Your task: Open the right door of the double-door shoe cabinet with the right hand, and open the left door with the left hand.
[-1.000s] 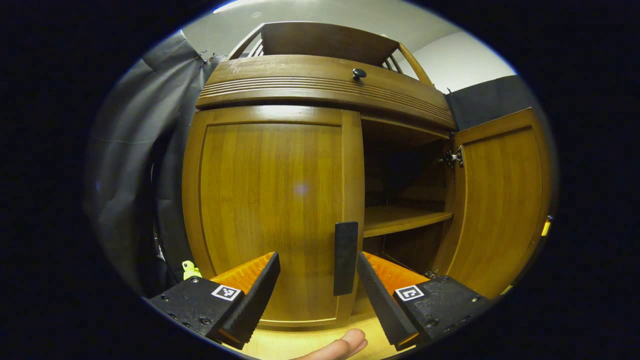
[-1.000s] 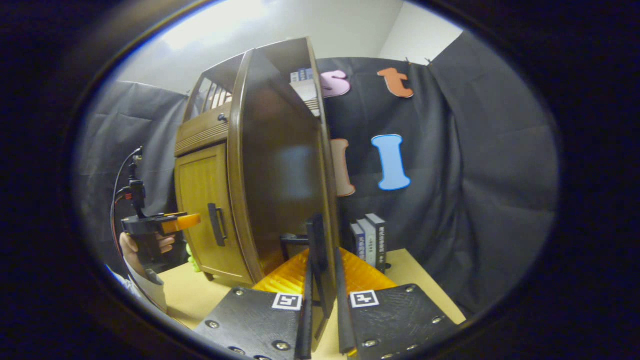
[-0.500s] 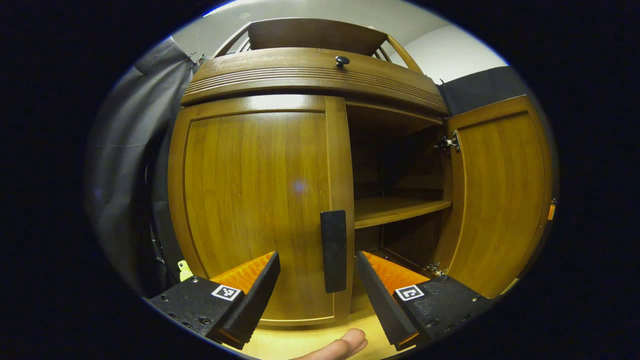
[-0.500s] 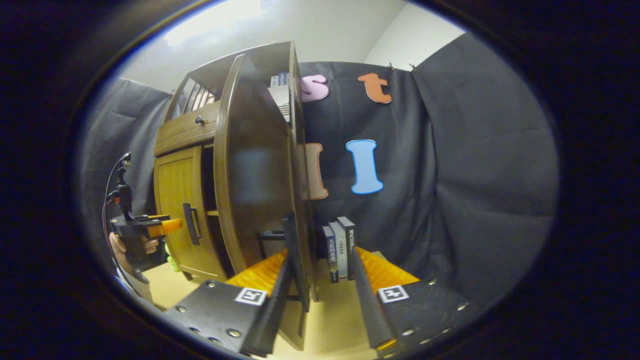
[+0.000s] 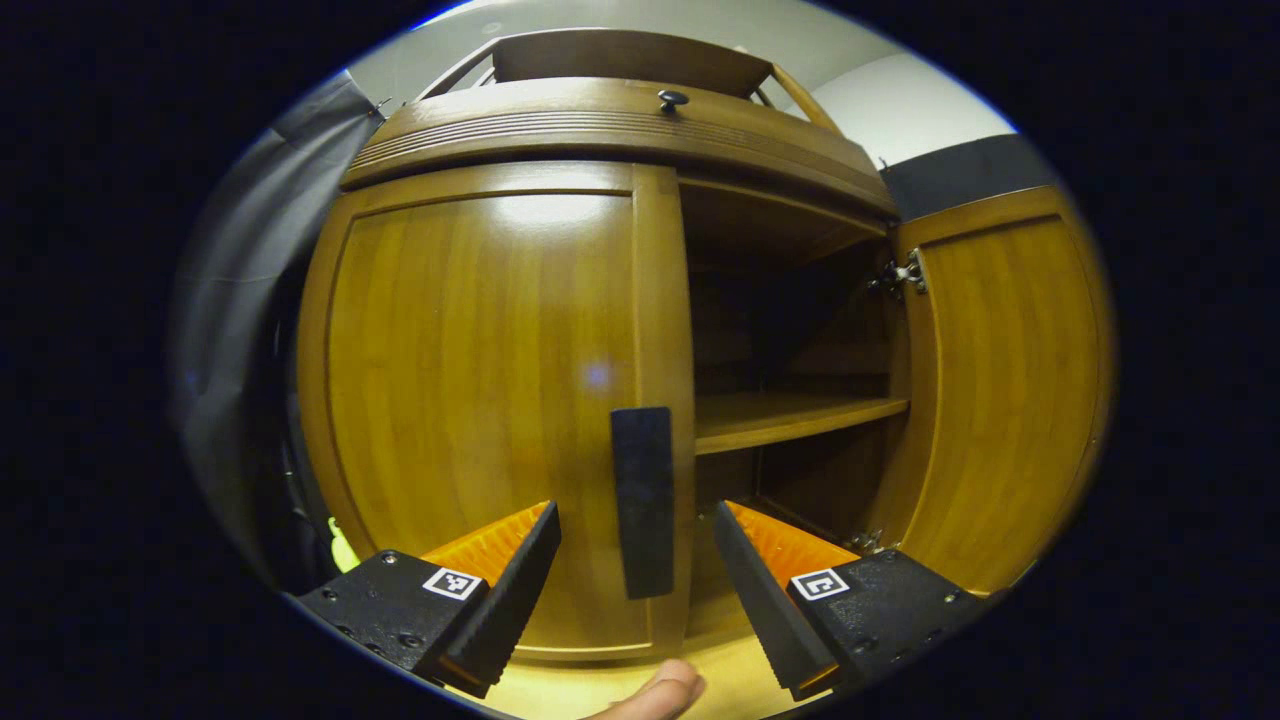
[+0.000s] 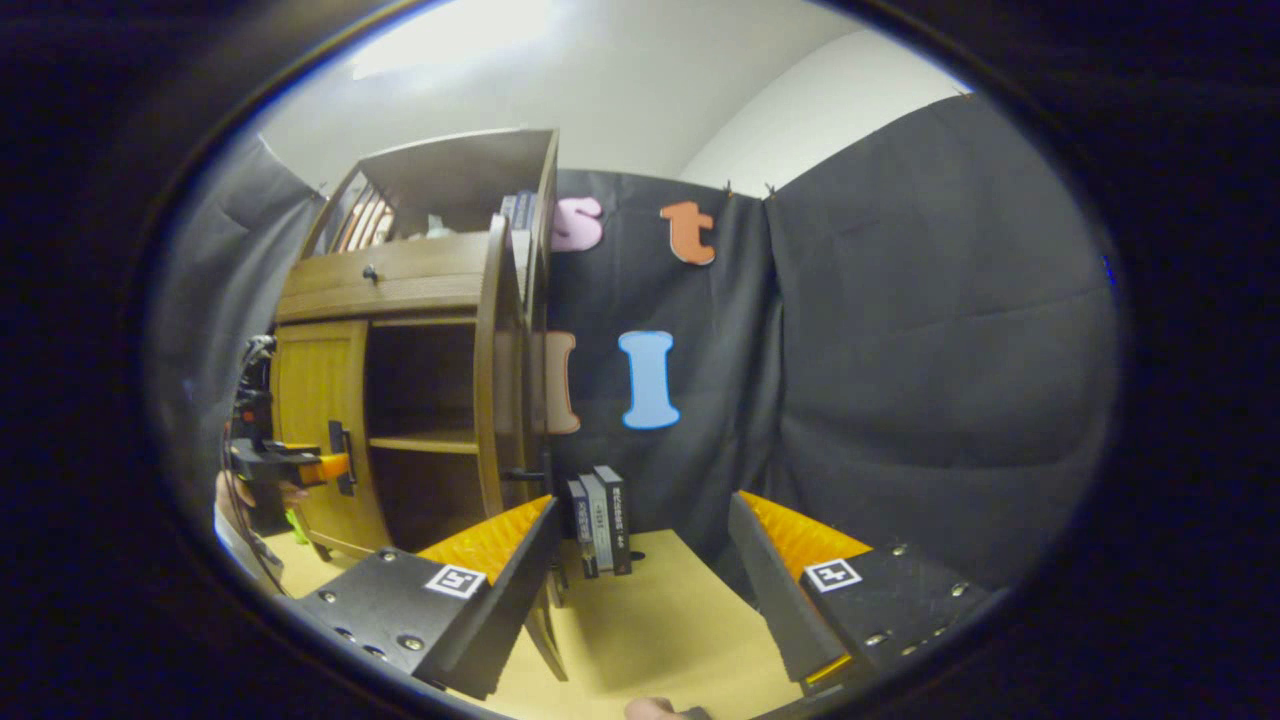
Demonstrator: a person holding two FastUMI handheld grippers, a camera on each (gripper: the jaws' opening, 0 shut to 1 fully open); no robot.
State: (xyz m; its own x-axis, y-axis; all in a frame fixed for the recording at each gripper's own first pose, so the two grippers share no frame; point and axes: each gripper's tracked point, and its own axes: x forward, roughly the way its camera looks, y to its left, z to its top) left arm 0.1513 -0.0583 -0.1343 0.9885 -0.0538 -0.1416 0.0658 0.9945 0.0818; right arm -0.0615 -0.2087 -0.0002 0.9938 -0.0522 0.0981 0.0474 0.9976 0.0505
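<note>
**Mia:** Shoe cabinet [image 5: 620,130] first! It is brown wood and stands on the pale table [image 6: 640,630], close in front of the left gripper [image 5: 635,575]. Can you read any words?

**Ben:** No. The little square marks on the grippers are just patterns. The books [image 6: 600,520] have writing on their backs, but it is too small to read.

**Mia:** Where are the books?

**Ben:** They stand upright on the table, just beside the cabinet, near the black cloth wall [image 6: 900,350].

**Mia:** Which door is open?

**Ben:** The right door [image 5: 1000,390] is swung wide open. You can see a shelf [image 5: 790,415] inside. The left door [image 5: 480,400] is shut. Its dark handle [image 5: 643,500] stands upright near the door's edge.

**Mia:** What is the left gripper doing?

**Ben:** Its fingers are spread wide, one on each side of the handle. They hold nothing. A fingertip [image 5: 655,695] pokes in at the bottom.

**Mia:** And the right gripper [image 6: 640,590]?

**Ben:** It is spread wide too, with nothing between its fingers. It points at the books and the cloth wall. The edge of the open door is by its left finger. In the right gripper view the other gripper is far off by the left door, with a hand [image 6: 228,492] around it.
</note>
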